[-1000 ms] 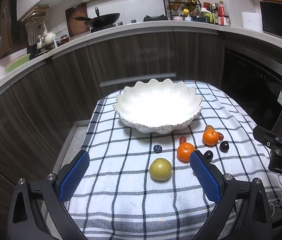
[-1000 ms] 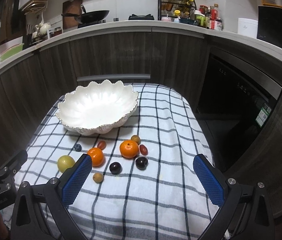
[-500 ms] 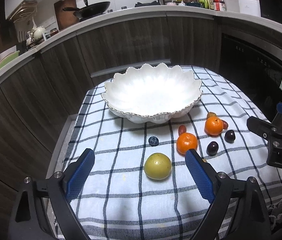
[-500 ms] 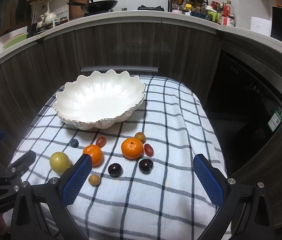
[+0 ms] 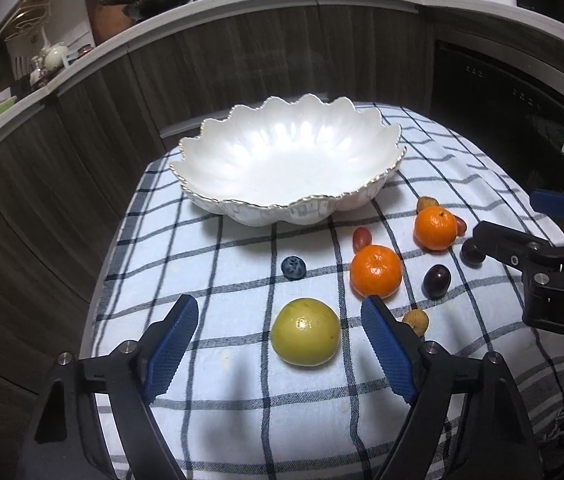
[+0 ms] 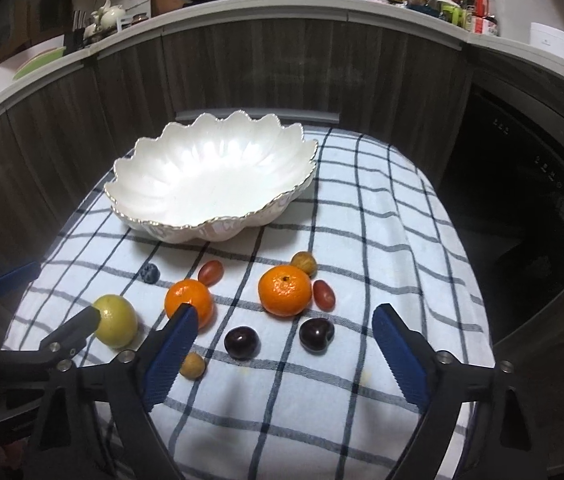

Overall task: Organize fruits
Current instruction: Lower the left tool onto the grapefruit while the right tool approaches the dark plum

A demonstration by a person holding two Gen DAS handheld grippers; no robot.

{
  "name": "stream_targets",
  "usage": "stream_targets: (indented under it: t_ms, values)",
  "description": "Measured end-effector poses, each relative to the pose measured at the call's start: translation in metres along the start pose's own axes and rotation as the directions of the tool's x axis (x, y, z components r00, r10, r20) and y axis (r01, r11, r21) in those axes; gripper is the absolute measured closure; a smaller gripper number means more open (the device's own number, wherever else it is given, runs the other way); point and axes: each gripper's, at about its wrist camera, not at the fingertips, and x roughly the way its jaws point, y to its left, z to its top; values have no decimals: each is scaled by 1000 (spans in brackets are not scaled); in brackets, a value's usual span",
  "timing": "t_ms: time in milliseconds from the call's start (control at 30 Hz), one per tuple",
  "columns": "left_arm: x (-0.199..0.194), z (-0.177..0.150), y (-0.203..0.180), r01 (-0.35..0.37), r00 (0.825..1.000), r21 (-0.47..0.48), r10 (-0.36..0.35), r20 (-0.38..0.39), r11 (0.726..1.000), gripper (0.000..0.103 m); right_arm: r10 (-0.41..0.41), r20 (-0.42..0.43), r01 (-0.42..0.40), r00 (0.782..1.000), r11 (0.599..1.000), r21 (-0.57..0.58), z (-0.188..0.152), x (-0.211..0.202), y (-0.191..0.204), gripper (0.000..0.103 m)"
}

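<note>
- While the fruits lie loose on the checked cloth (image 5: pixel 241 404), we see the yellow-green fruit (image 5: pixel 306 332) at lower centre, below the white bowl (image 5: pixel 290 164).
- Our left gripper (image 5: pixel 279 346) brackets it, jaws spread.
- Our right gripper (image 6: pixel 284 354), spread too, frames two dark cherries (image 6: pixel 241 342).

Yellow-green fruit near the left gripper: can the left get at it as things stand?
Probably yes. The left gripper is open, and the yellow-green fruit lies between its fingers on the checked cloth, apart from the nearest orange. Nothing blocks it.

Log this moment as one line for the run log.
left gripper: open, at yellow fruit | right gripper: open | bowl: empty
</note>
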Motion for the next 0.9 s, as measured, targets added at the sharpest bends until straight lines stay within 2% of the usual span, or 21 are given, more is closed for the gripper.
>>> stream_targets:
  t_ms: [100,233,333,467,667,900]
  values:
    - [10,-5,-3,13,1000,16,-13,-28,1000,25,3,-9,-3,1000,1000,-14,-2,7,2,17]
    - [20,-7,-3,34,998,13,-34,-53,999,26,24,-47,-26,999,999,-27,-4,18,5,27]
    - [26,-8,-2,46,997,13,-45,-65,999,28,34,-58,-36,998,998,-42,-6,25,8,29]
    - [32,-11,-2,57,995,13,-56,-82,998,31,58,-102,-62,993,997,-38,-9,38,10,41]
    - [37,-11,-1,67,994,11,-66,-86,998,31,79,-133,-86,988,995,-48,-12,48,14,41]
    - [46,-13,-3,94,990,14,-92,-103,995,40,90,-158,-100,983,993,-57,-14,59,18,41]
